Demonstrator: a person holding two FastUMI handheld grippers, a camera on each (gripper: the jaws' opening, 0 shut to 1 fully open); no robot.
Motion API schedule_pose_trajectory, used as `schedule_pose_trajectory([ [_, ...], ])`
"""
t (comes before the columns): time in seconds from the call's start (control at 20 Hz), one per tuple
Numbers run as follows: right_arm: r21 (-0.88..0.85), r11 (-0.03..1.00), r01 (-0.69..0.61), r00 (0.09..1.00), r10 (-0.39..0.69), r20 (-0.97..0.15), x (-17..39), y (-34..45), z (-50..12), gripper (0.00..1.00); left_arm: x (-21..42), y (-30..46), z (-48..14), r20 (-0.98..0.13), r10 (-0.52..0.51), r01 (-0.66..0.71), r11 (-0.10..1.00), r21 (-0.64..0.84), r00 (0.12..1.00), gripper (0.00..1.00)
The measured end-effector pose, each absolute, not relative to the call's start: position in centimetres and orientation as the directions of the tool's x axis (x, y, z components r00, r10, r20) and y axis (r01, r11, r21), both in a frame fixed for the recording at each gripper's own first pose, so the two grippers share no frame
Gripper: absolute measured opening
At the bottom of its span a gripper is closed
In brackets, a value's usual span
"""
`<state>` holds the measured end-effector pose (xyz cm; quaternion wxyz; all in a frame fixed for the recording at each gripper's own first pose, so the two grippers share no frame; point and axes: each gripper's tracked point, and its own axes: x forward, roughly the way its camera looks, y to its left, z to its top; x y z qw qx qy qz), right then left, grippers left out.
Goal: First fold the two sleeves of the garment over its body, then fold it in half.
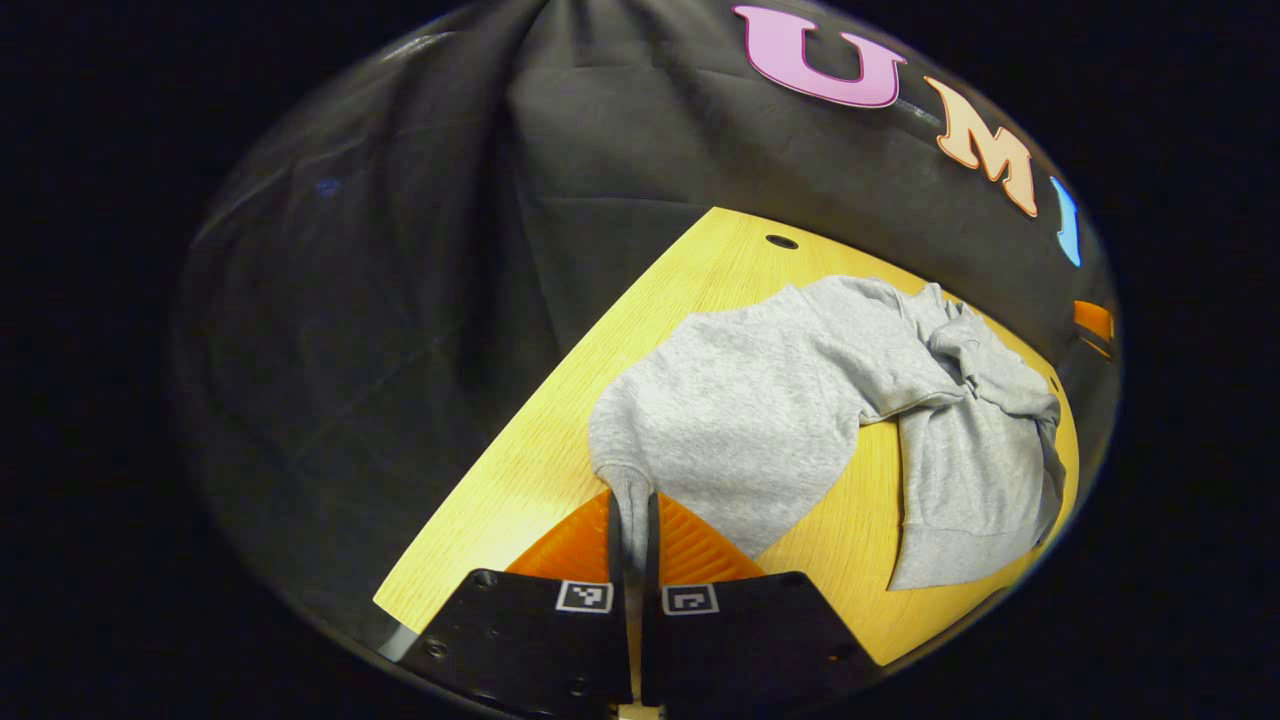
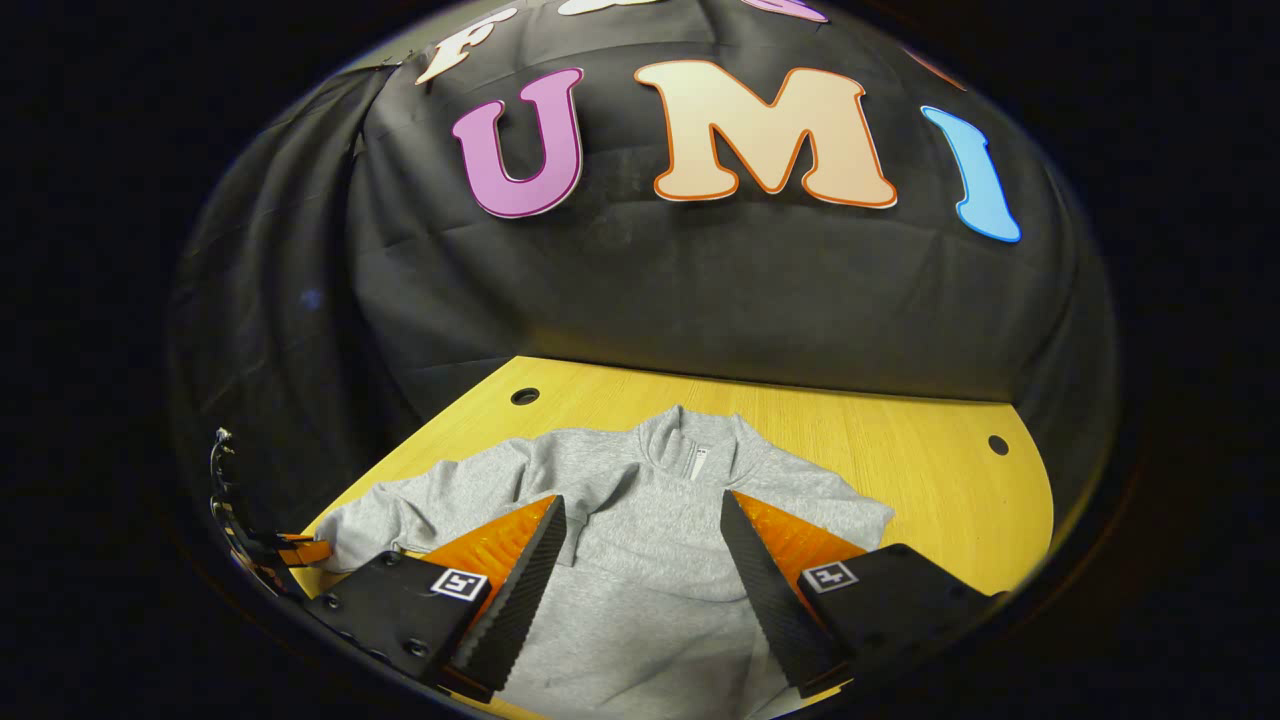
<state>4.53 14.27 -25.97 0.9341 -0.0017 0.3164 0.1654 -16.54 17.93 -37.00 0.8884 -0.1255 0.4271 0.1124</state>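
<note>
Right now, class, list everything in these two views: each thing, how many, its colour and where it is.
sweatshirt: one, grey, spread on the table, collar toward the wall, one sleeve folded over the body.
sleeve cuff: one, grey, pinched at the near table edge.
table: one, light wood, with small dark holes near its far edge.
booth wall: one, black cloth, behind the table.
left tongs: one pair, shut on the sleeve cuff.
right tongs: one pair, open above the sweatshirt's body.

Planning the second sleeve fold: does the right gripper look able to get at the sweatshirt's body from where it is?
Probably yes. The right gripper hangs open directly over the grey sweatshirt, nothing lying between them.
</note>
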Motion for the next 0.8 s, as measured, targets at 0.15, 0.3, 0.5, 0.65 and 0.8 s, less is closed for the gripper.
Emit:
schedule_pose_trajectory([
  [0.15, 0.137, 0.947, -0.289, 0.746, 0.313, -0.588, 4.0, 13.1, -25.3, 0.98, -15.7, 17.7, -36.2, -0.794, 0.068, -0.327, 0.929, -0.17, 0.605, 0.0],
  [0.3, 0.147, 0.955, -0.259, 0.759, 0.295, -0.581, 3.6, 11.0, -24.8, 0.98, -13.2, 17.9, -33.8, -0.757, 0.079, -0.322, 0.93, -0.178, 0.649, 0.0],
  [0.5, 0.186, 0.959, -0.213, 0.763, 0.282, -0.581, 3.0, 8.9, -24.7, 0.98, -9.1, 15.9, -29.8, -0.704, 0.046, -0.258, 0.946, -0.198, 0.708, 0.0],
  [0.65, 0.202, 0.965, -0.167, 0.776, 0.255, -0.577, 2.5, 6.3, -24.6, 0.98, -5.8, 13.6, -26.7, -0.655, 0.004, -0.172, 0.966, -0.193, 0.756, 0.0],
  [0.8, 0.205, 0.971, -0.126, 0.784, 0.224, -0.579, 1.9, 3.9, -24.7, 0.94, -3.2, 9.5, -24.6, -0.61, -0.062, -0.058, 0.983, -0.176, 0.79, 0.0],
])
